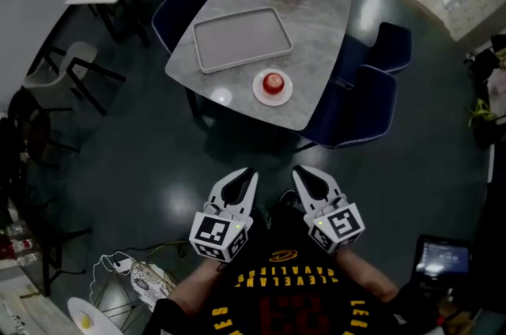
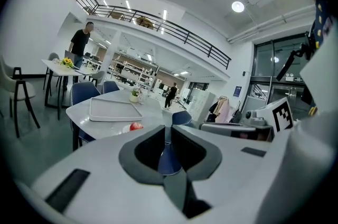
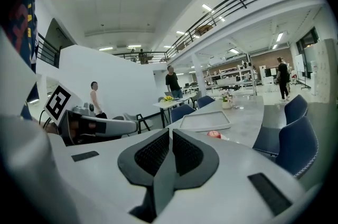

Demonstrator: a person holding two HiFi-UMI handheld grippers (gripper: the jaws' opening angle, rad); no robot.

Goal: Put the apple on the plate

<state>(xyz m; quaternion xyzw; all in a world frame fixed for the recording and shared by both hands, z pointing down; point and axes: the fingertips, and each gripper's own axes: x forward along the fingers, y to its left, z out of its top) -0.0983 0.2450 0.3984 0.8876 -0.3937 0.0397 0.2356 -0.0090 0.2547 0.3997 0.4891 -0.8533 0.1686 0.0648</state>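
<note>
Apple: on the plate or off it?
On it. In the head view the apple sits in the middle of the white plate, beside the tray.

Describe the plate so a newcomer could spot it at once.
Start at the grey table ringed by blue chairs. Near its edge closest to the camera, beside a corner of the tray, sits the plate. It is the only small round white dish there, with a red apple on it.

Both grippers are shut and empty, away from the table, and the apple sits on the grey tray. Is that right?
Not quite: the apple sits on the small white plate beside the tray, as the head view shows. The rest holds.
</note>
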